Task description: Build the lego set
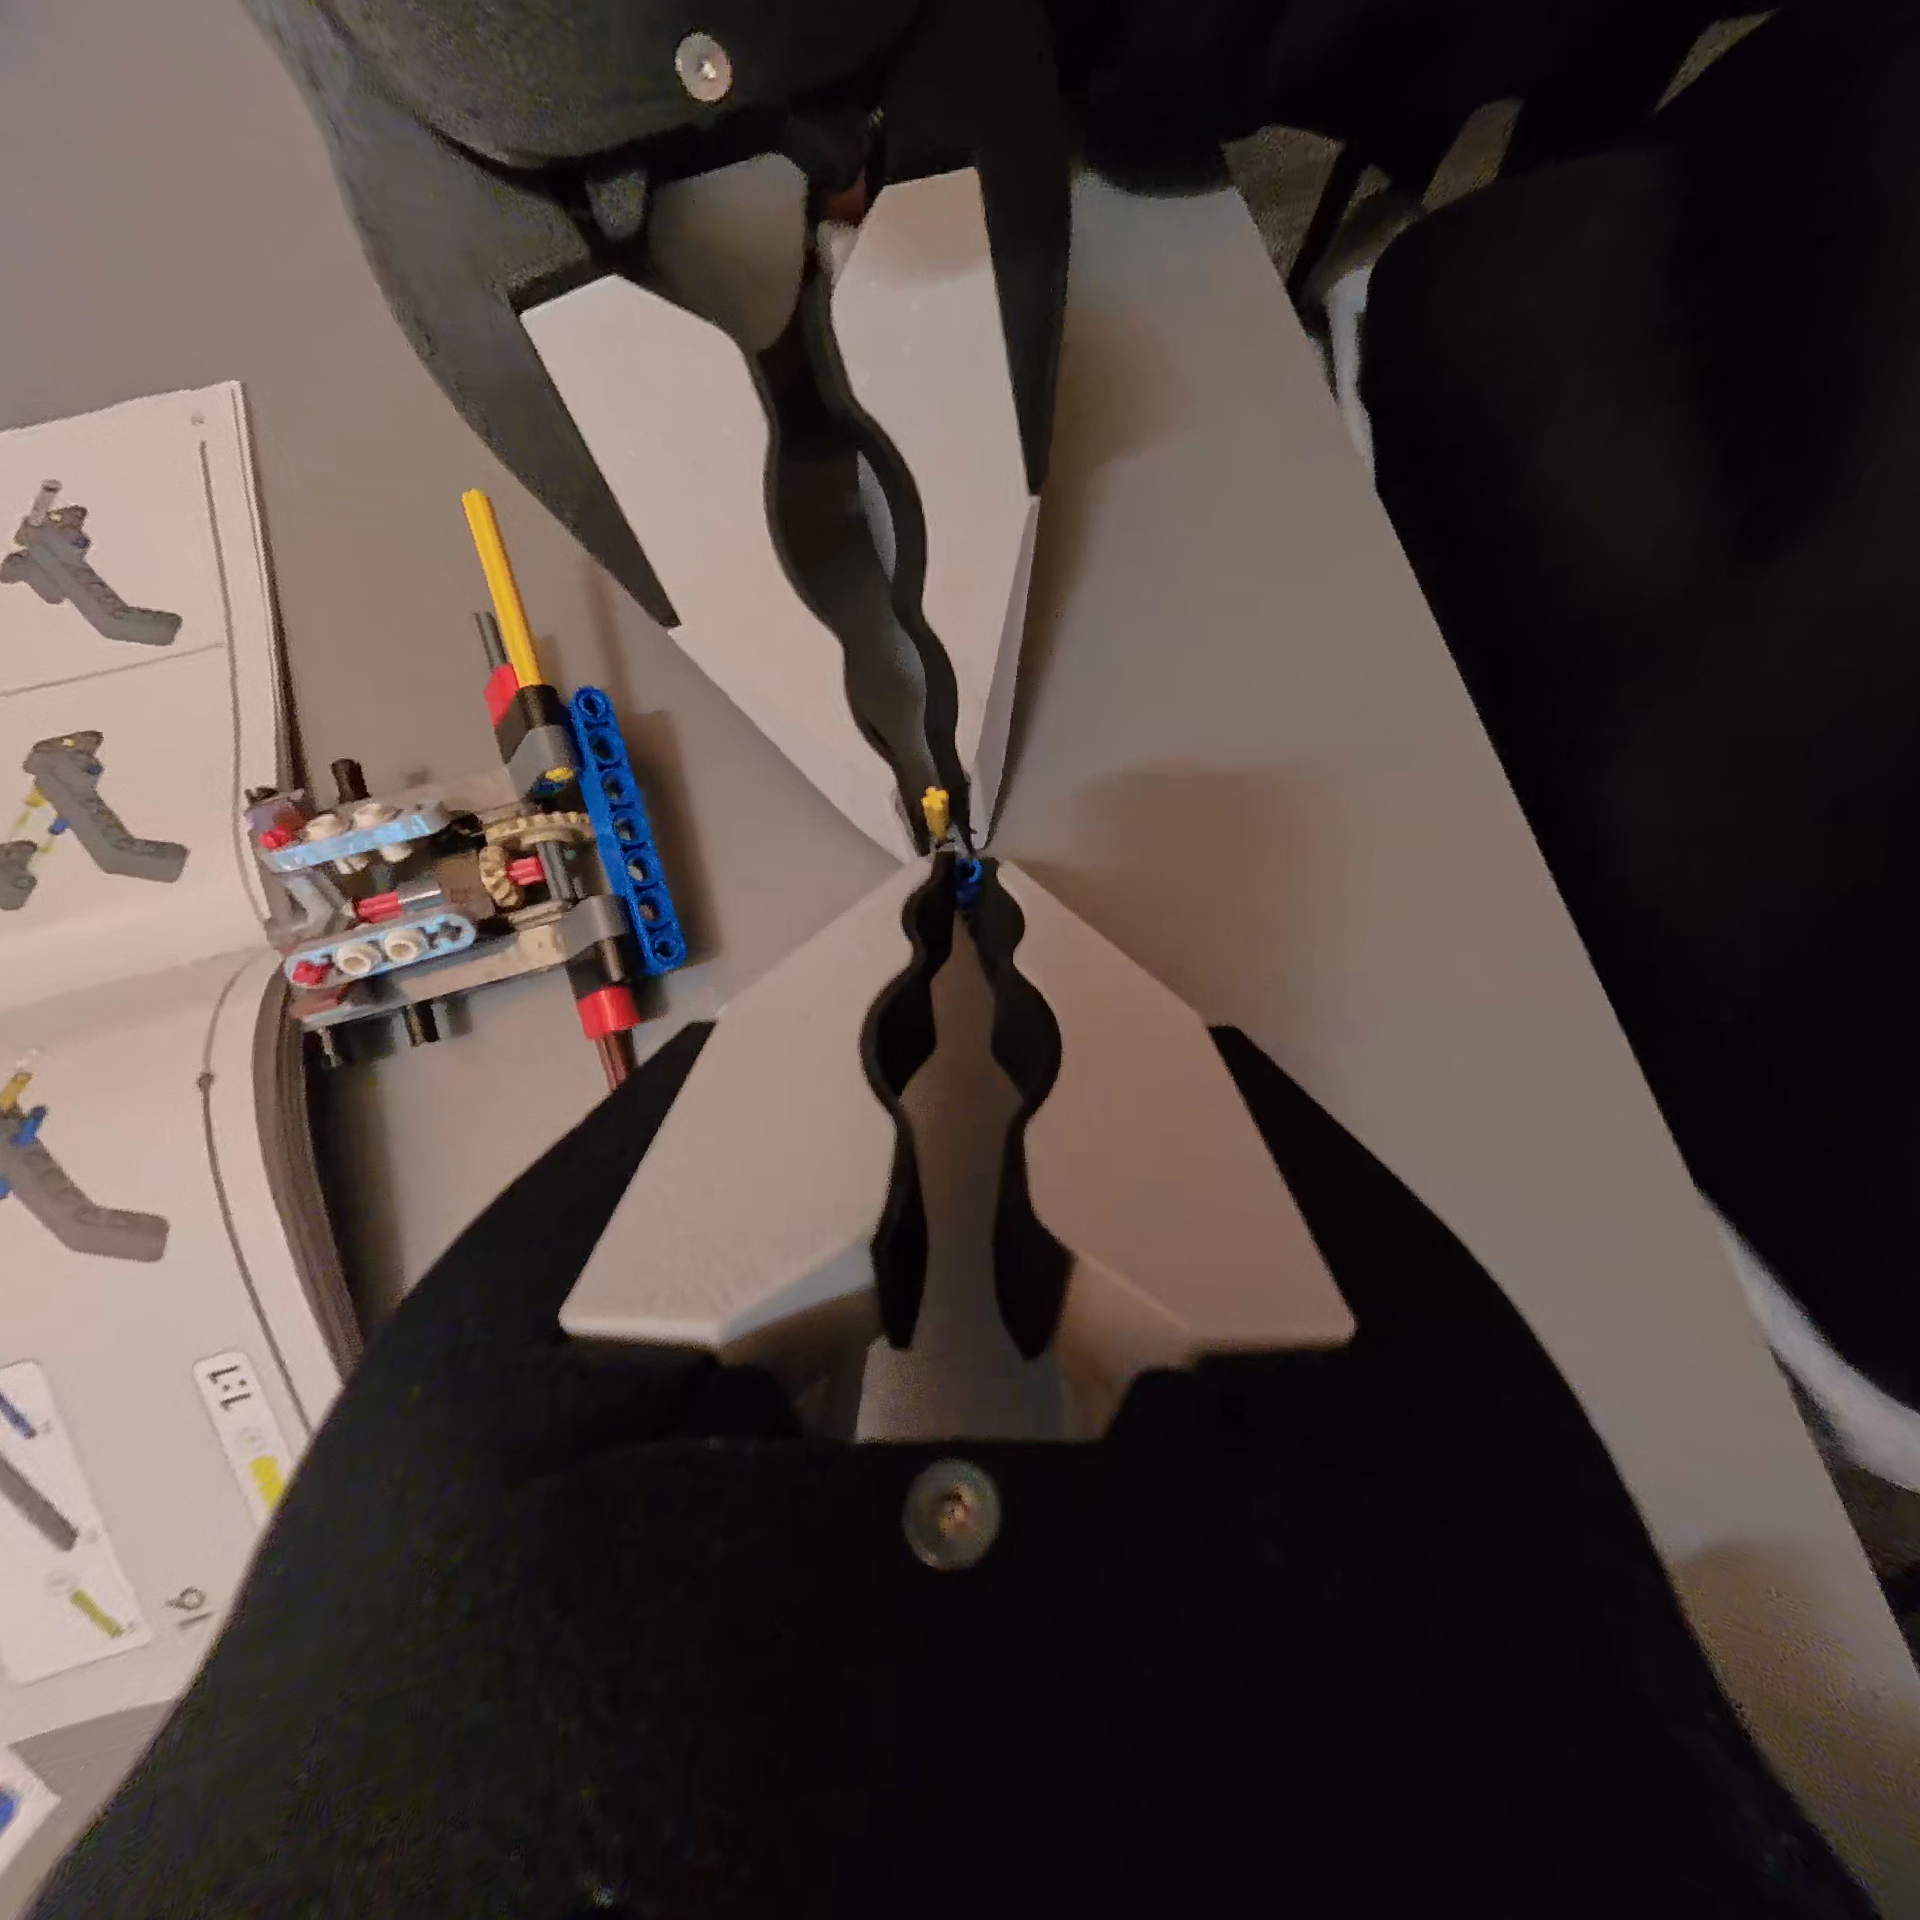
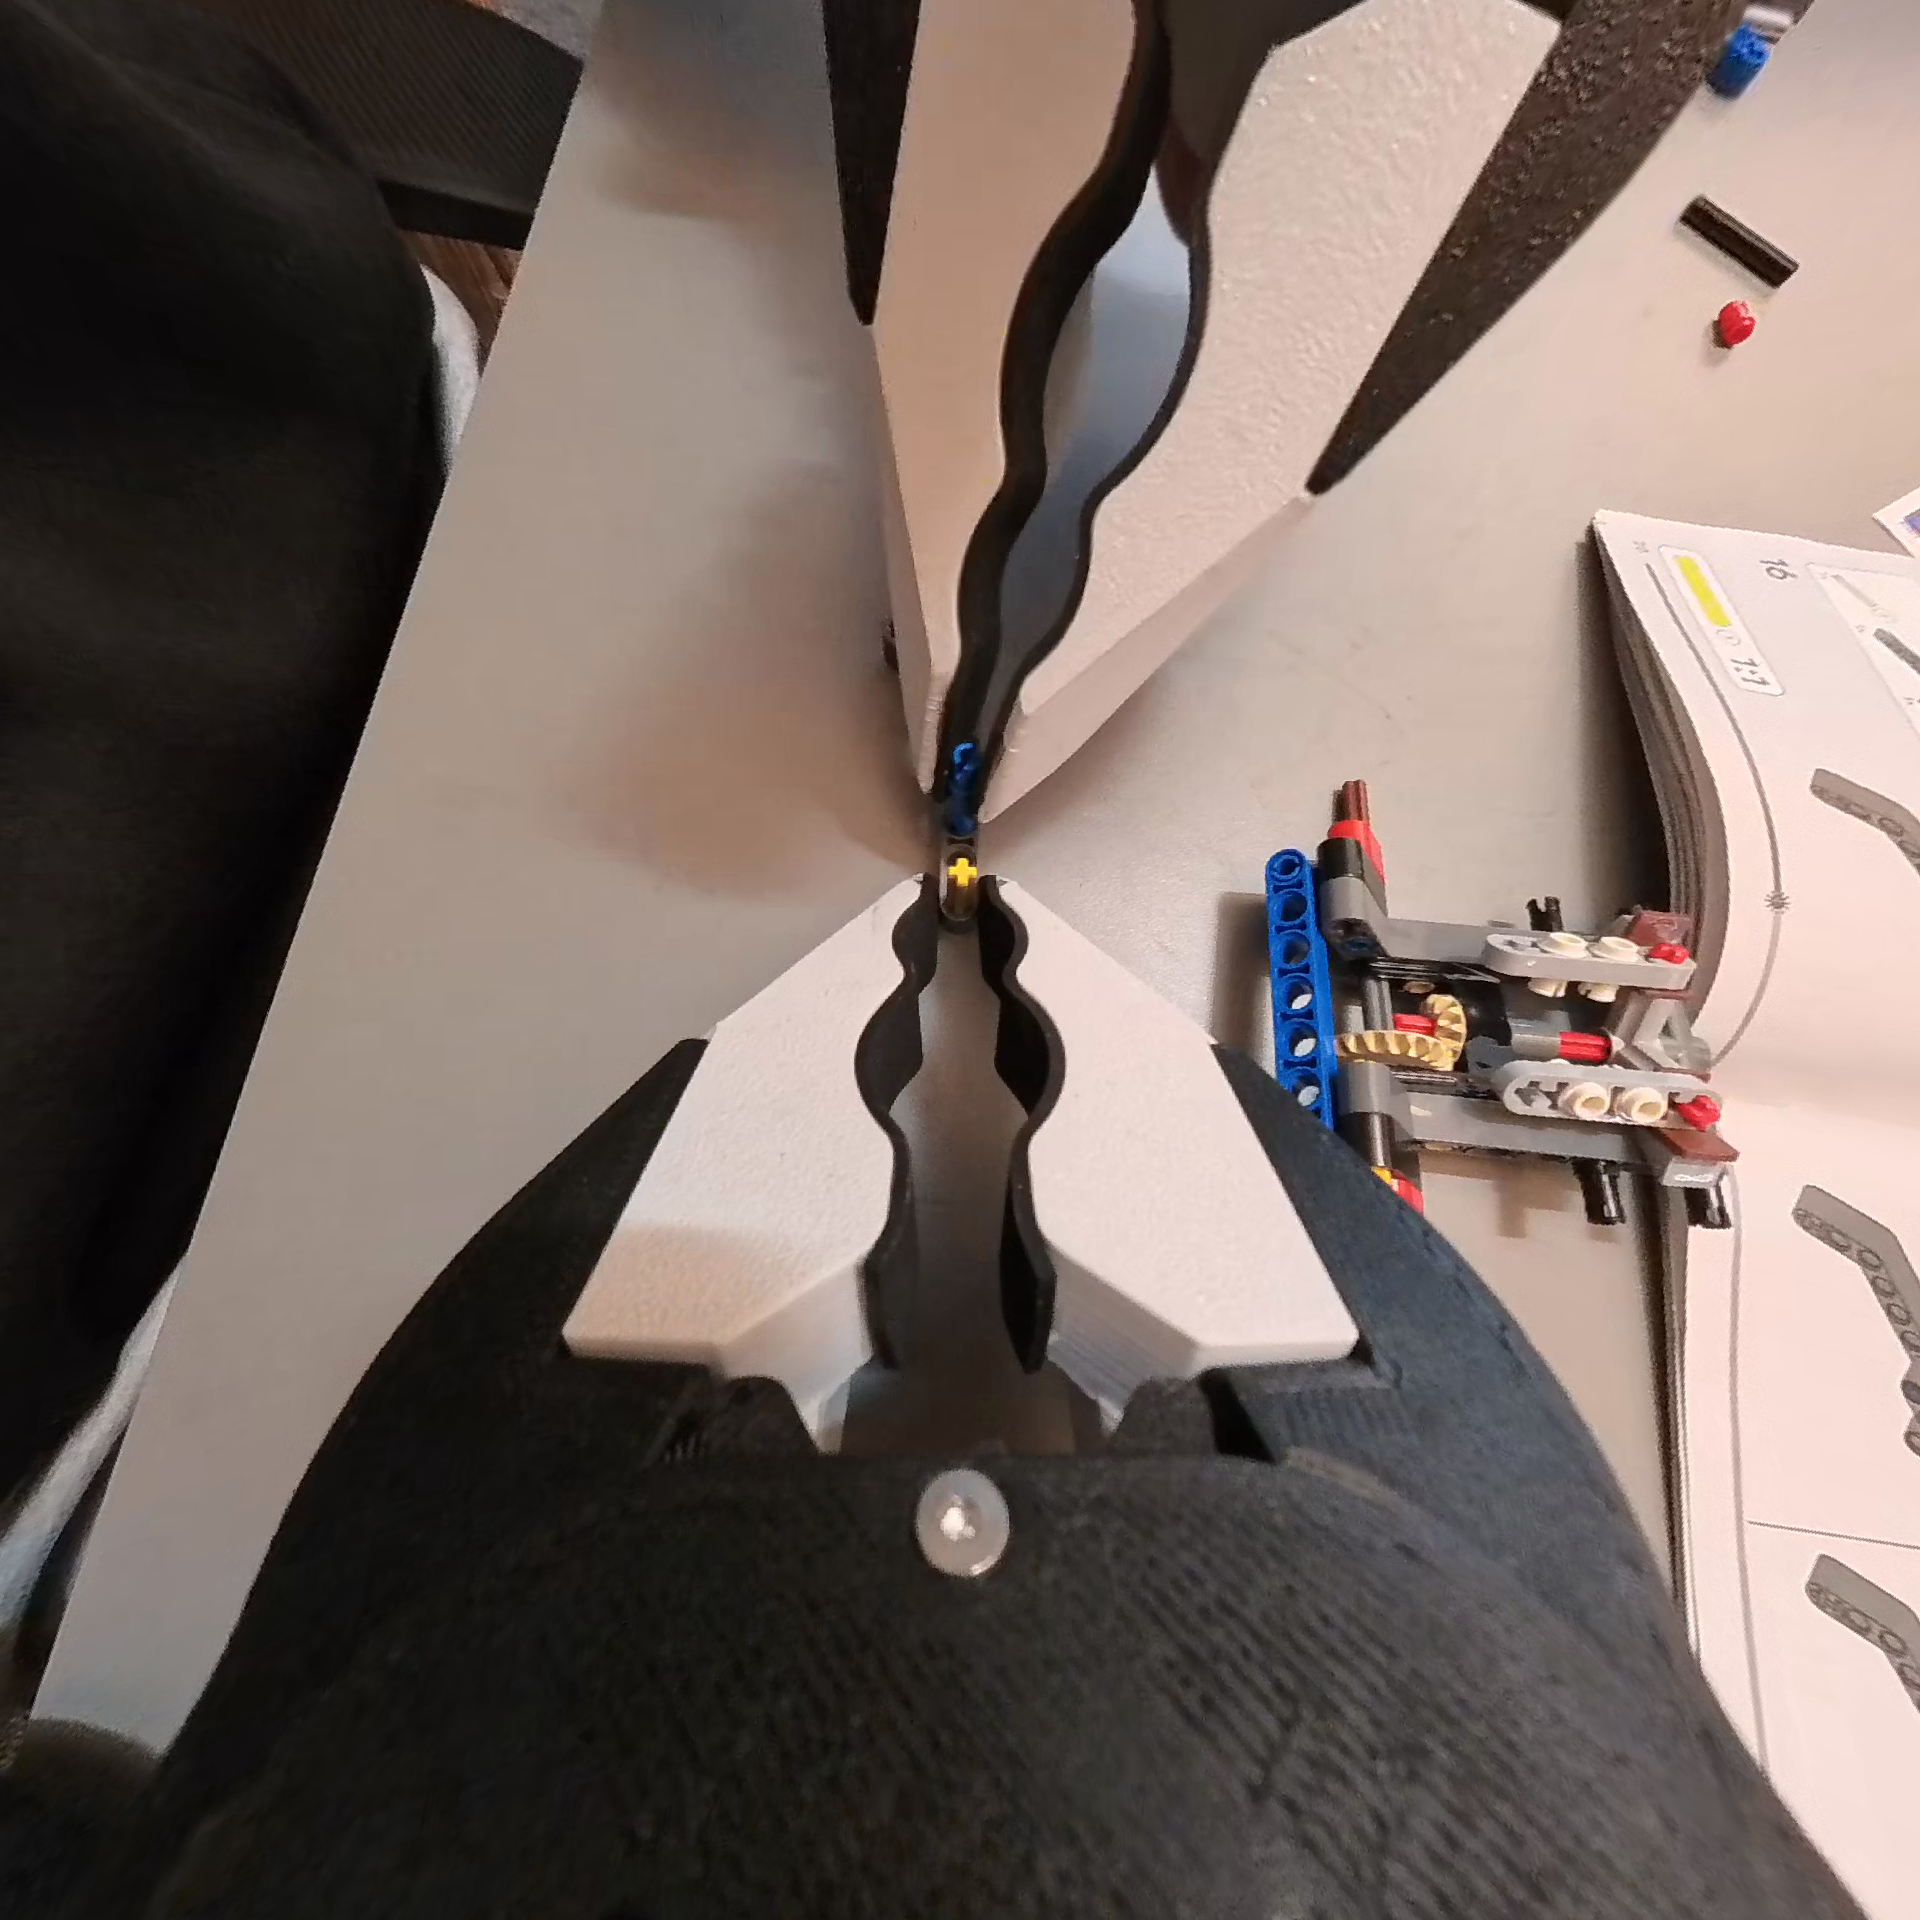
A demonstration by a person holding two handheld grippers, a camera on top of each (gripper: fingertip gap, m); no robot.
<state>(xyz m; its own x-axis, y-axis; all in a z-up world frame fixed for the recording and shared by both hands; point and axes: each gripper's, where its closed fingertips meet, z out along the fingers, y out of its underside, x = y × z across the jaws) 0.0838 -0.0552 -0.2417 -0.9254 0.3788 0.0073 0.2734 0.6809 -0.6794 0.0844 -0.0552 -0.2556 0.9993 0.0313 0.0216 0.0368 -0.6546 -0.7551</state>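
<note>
Two grippers tip-to-tip above table [image 1: 1247,883]: left gripper [image 1: 961,883] clamped on blue pin [image 1: 968,878], right gripper [image 2: 958,899] pinching yellow-axle piece [image 2: 960,878]. Lego assembly [image 1: 468,883] resting beside instr. booklet [image 1: 104,727].

Worked over a plain grey tabletop [image 1: 1195,935], evenly lit, warm reflection near centre; dark carpet glimpsed beyond table edge [image 1: 1268,171].

Instruction booklet [image 1: 114,790]: cut off at left edge; blue pin [image 1: 968,885]: mostly hidden between left tool [image 1: 961,883] fingertips; dark piece [image 2: 958,883]: shape too small to tell; partial model [image 2: 1475,1049]: lower corner hidden behind right tool [image 2: 958,896].
</note>
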